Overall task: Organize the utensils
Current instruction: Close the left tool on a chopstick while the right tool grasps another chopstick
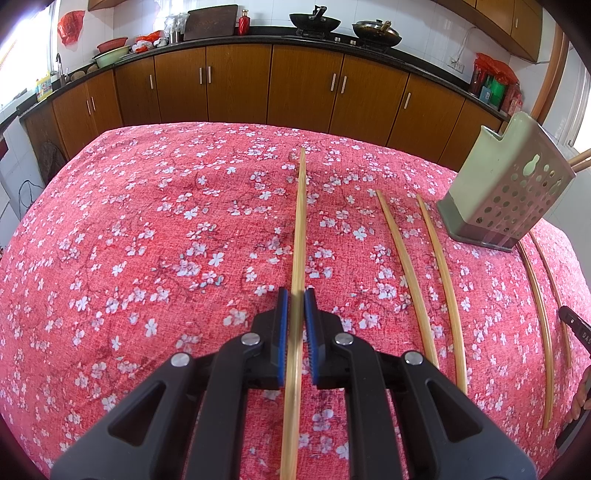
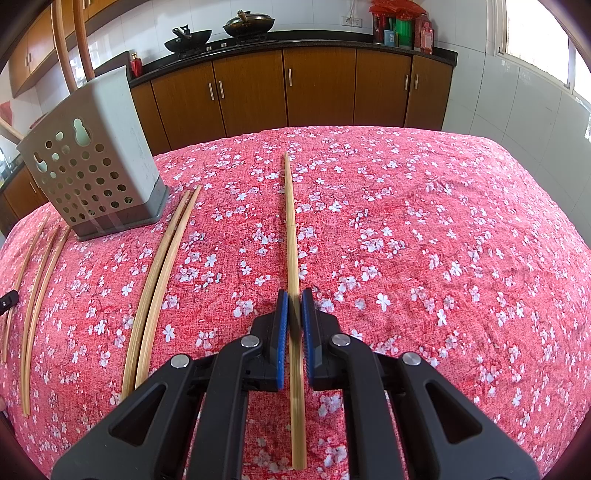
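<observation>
Left gripper (image 1: 295, 295) clenched on a long pale bamboo chopstick (image 1: 300, 221), left of the perforated grey-green plastic utensil holder (image 1: 506, 192). Right gripper (image 2: 294, 295) clamps another bamboo chopstick (image 2: 291, 221), right of the holder, on the red floral tablecloth (image 2: 443, 240).

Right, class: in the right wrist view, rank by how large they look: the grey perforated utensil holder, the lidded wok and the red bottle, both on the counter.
1. utensil holder, though it stands much nearer the camera, so its true lead is unsure.
2. lidded wok.
3. red bottle.
</observation>
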A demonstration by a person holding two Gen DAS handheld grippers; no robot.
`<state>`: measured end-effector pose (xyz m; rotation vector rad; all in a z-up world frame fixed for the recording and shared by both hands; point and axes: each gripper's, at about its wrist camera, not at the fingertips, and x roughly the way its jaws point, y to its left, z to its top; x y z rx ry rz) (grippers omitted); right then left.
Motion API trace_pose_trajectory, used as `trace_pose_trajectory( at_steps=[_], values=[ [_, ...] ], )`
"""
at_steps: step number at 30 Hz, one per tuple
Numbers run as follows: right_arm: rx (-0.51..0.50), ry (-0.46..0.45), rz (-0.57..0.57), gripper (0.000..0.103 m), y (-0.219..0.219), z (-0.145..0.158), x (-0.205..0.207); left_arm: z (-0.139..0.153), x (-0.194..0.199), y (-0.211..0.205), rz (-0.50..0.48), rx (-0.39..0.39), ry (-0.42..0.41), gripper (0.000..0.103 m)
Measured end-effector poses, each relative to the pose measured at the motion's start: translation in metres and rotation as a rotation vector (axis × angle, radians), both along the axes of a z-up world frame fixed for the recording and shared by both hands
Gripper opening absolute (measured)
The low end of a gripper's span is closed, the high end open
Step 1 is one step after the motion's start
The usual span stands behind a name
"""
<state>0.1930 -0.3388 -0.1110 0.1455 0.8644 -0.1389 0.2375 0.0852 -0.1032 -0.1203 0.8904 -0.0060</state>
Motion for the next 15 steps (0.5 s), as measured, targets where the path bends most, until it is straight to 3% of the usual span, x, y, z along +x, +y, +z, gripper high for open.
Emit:
trace_pose_trajectory(
  at_steps=[15],
  values=[
    [0.027, -0.029, 0.019, 0.008, 0.006, 0.008, -0.024, 0.011, -0.039, -0.019, -0.039, 0.094, 0.012, 0.008]
  ],
)
